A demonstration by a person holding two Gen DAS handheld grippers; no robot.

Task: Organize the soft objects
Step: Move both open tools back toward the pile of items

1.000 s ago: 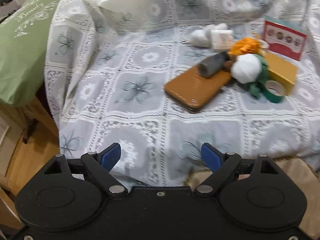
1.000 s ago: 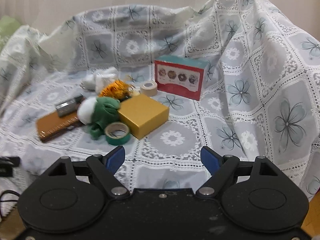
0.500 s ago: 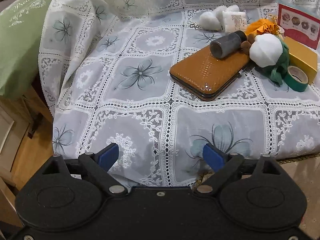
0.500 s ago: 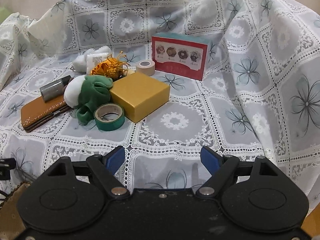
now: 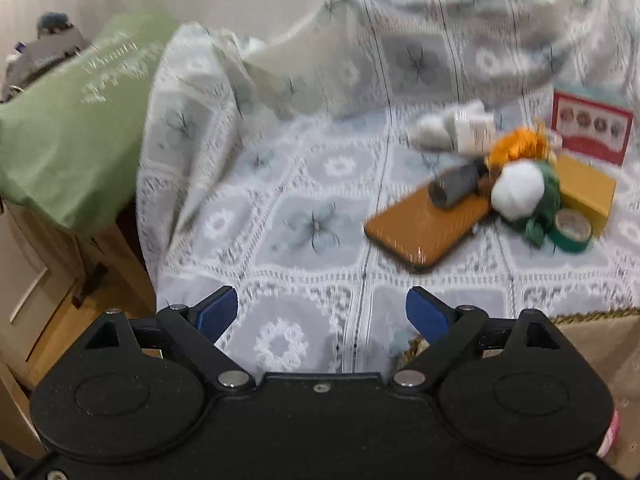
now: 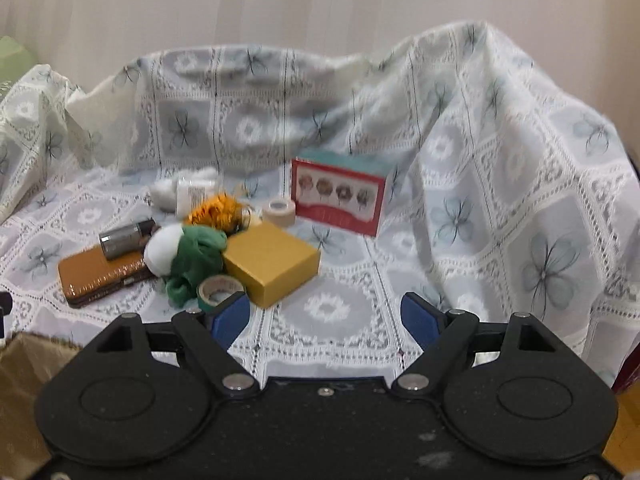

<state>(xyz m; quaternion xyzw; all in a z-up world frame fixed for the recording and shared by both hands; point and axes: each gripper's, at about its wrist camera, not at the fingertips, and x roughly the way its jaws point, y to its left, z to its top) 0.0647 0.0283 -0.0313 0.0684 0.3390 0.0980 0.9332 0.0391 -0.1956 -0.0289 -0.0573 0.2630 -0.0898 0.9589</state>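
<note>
Soft things lie in a cluster on the lace-covered seat: a white ball (image 5: 518,191) (image 6: 165,249), a green cloth (image 5: 545,204) (image 6: 196,264), an orange fluffy bundle (image 5: 518,146) (image 6: 218,210) and a white fluffy piece (image 5: 430,133) (image 6: 164,196). My left gripper (image 5: 322,314) is open and empty, near the seat's front edge, well left of the cluster. My right gripper (image 6: 326,316) is open and empty, in front of the cluster, its left fingertip (image 6: 232,316) overlapping the green tape roll (image 6: 218,290).
A brown case (image 5: 424,228) (image 6: 104,276) carries a grey cylinder (image 5: 456,188) (image 6: 126,236). A yellow box (image 5: 586,192) (image 6: 272,262), a red picture box (image 5: 590,130) (image 6: 338,202), a beige tape roll (image 6: 280,210) and a small white bottle (image 5: 474,130) lie nearby. A green pillow (image 5: 68,140) sits left.
Both cameras have tilted up and drawn back: the cluster sits lower and farther in both views, with more wall showing. Both grippers stay open and empty.
</note>
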